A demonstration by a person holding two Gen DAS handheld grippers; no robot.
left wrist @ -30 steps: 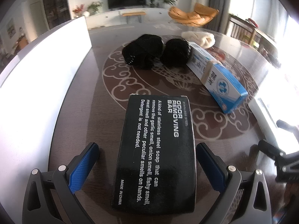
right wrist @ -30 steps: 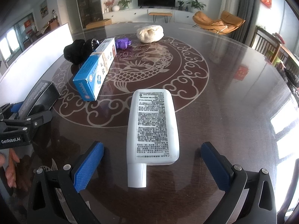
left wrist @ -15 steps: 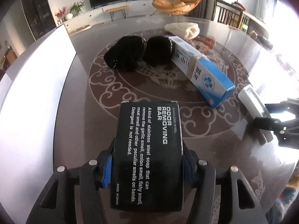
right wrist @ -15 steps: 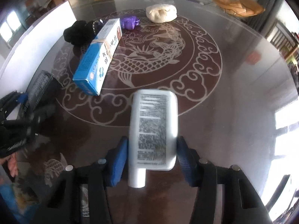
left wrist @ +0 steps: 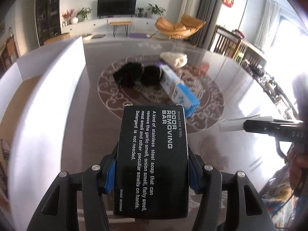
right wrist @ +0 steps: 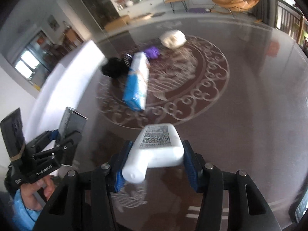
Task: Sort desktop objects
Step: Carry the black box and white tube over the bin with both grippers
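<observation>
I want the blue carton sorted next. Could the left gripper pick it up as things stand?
Probably not: the left gripper is shut on the black box. The blue carton itself lies unobstructed on the table.

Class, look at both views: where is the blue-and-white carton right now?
The blue-and-white carton lies flat on the patterned table, left of centre in the right wrist view, beside the black bundle and just before the purple item.

A home living room is indicated by a wall-mounted television [left wrist: 116, 6], an orange lounge chair [left wrist: 178, 28], and potted plants [left wrist: 84, 13].
</observation>
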